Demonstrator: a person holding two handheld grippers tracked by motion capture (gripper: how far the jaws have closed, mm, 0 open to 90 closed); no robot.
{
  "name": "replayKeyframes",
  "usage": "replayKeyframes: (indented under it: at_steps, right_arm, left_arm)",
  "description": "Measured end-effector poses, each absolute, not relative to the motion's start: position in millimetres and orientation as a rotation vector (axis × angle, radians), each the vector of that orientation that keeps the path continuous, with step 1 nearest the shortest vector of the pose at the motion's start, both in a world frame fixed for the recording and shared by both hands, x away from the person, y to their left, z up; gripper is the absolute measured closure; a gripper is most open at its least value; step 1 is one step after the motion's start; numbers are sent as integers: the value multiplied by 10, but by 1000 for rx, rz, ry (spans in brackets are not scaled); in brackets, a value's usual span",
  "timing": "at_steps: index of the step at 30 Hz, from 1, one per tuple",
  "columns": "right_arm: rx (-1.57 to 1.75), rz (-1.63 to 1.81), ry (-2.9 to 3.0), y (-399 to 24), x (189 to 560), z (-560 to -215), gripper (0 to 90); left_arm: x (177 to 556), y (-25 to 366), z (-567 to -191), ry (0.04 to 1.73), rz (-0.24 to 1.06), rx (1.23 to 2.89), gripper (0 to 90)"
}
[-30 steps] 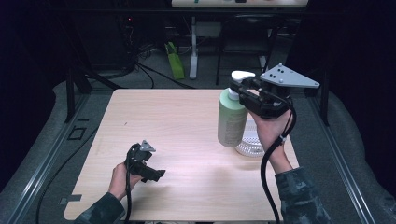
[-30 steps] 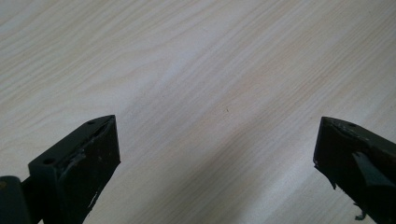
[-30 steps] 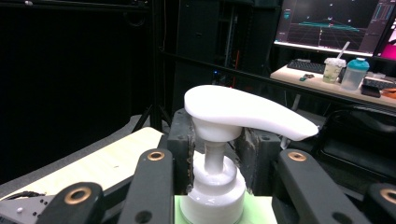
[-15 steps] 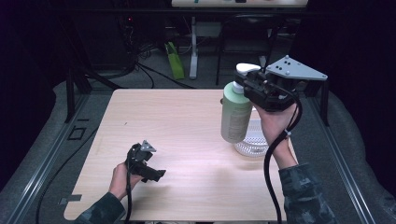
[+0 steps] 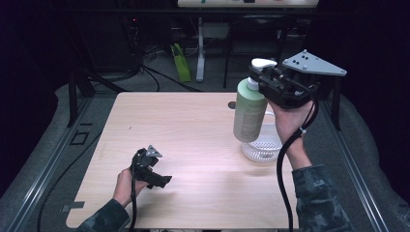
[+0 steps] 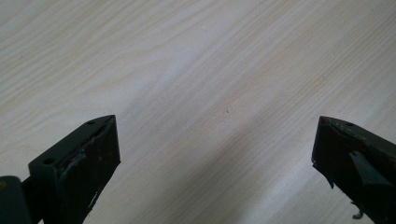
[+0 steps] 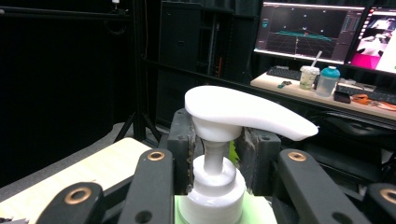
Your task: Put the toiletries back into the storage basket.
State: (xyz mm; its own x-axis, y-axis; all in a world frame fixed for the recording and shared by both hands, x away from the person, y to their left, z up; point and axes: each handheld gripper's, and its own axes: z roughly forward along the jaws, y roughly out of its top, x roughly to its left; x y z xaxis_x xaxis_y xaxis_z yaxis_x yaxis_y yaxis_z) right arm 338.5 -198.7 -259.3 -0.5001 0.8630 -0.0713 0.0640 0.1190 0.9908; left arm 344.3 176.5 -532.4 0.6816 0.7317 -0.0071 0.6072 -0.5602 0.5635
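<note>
Your forearms wear camouflage-patterned green sleeves (image 5: 316, 198). Your black two-jaw right gripper (image 7: 218, 140) carries a flat grey three-cornered plate (image 5: 313, 64) on top, dotted with small holes, and a thick black cable (image 5: 284, 159) trails from it, bound by a pale tie. Its black linkage bars (image 7: 154, 186) show copper-coloured rivets. Your smaller black left gripper (image 5: 151, 170) has a small grey plate and a thin black cable; its jaw edges look chipped.

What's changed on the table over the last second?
The right gripper, shut on the neck of the pale green pump bottle, has lifted it off the light wooden table; it now hangs above the clear ribbed glass bowl. The bowl and the open left gripper stayed put.
</note>
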Motion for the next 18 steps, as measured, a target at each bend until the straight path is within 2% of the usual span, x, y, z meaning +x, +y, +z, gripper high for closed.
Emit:
replayKeyframes:
  at_steps: [18]
  right_arm:
    - [954,1432,1644,-2153,3491,-2547,682]
  left_arm:
    - [3437,1754,-5326,1021,320,2370,10]
